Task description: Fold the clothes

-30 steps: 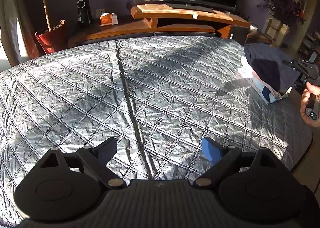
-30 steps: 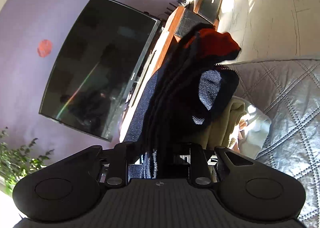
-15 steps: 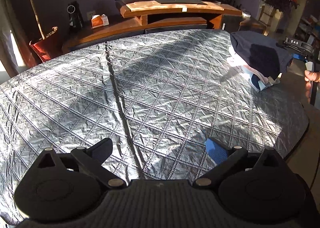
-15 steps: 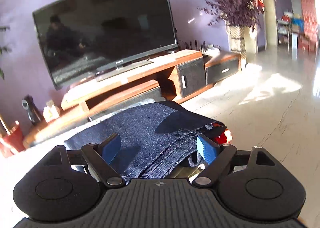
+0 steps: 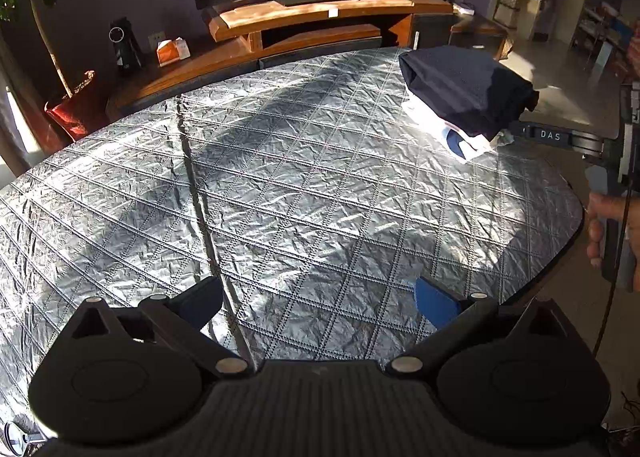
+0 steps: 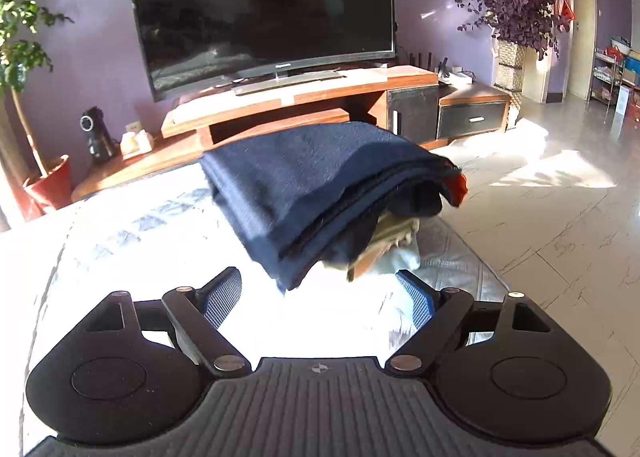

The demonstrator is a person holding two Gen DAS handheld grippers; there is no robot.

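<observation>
Broad quilted worktop lies bare apart from its far right corner. Folded navy garment sits there atop the stack of clothes. Best drawn back straight, without snagging the overhanging edge. Right hand-held gripper spread, empty. Left hand-held gripper opening, nothing between.
</observation>
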